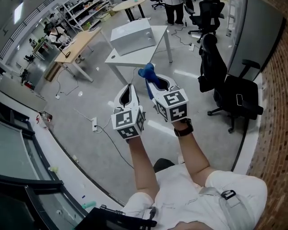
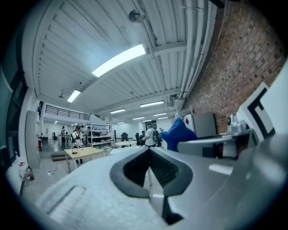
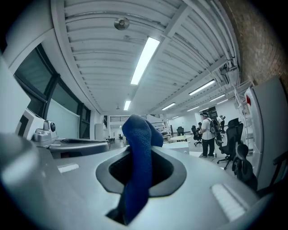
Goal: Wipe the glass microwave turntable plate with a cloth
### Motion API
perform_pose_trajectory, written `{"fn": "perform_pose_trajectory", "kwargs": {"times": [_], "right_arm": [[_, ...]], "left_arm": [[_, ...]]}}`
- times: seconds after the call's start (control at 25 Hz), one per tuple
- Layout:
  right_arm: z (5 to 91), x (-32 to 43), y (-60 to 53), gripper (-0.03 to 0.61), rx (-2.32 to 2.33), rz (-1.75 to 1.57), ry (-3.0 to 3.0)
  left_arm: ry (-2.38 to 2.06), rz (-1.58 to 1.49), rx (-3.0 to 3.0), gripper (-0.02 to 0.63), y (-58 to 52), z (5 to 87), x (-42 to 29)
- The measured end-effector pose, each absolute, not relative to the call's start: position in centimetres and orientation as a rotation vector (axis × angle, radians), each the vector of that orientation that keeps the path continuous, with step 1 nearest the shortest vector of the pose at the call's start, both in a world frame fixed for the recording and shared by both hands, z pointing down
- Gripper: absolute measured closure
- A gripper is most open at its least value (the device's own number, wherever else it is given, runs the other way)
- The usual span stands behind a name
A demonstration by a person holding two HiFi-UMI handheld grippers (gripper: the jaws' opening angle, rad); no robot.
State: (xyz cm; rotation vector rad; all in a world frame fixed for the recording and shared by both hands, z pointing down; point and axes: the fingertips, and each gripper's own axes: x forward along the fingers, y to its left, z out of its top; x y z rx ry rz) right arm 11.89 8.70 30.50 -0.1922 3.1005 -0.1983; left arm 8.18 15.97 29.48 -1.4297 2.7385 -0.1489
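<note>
nubby blue cloth (image 3: 136, 157) in right gripper (image 1: 151, 81)

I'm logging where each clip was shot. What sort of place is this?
Likely an open-plan office or lab workspace: a black office chair, a white table and storage shelves on a wide open floor.

The left gripper (image 1: 131, 86) and the right gripper (image 1: 152, 81) are held side by side, close together. A cloth (image 1: 147, 71) is clamped between the right gripper's jaws and sticks out ahead of them. Beyond the grippers, a microwave (image 1: 132, 36) is set on a table (image 1: 155, 50). A desk (image 1: 78, 44) is placed left of that table, an office chair (image 1: 234, 92) to its right. A power strip (image 1: 94, 124) lies on the floor left of the left gripper.
</note>
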Motion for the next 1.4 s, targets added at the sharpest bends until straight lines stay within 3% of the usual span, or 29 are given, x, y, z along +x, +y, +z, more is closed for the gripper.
{"fn": "perform_pose_trajectory", "kwargs": {"times": [0.28, 0.56, 0.84, 1.4], "right_arm": [[32.1, 5.3, 6.6, 0.519, -0.150, -0.129, 3.143], [30.8, -5.2, 2.9, 0.518, -0.209, -0.083, 3.129], [29.3, -14.8, 0.3, 0.520, -0.303, -0.053, 3.124], [30.8, -26.7, -11.8, 0.520, -0.127, -0.009, 3.155]], "left_arm": [[2.707, -0.119, -1.450, 0.618, 12.4, 30.5, 1.7], [2.666, -0.005, -1.462, 0.618, 9.0, 28.8, -8.8], [2.650, -0.085, -1.526, 0.618, 7.0, 28.9, -18.9], [2.538, 0.024, -1.686, 0.614, -7.2, 29.4, -29.5]]}}
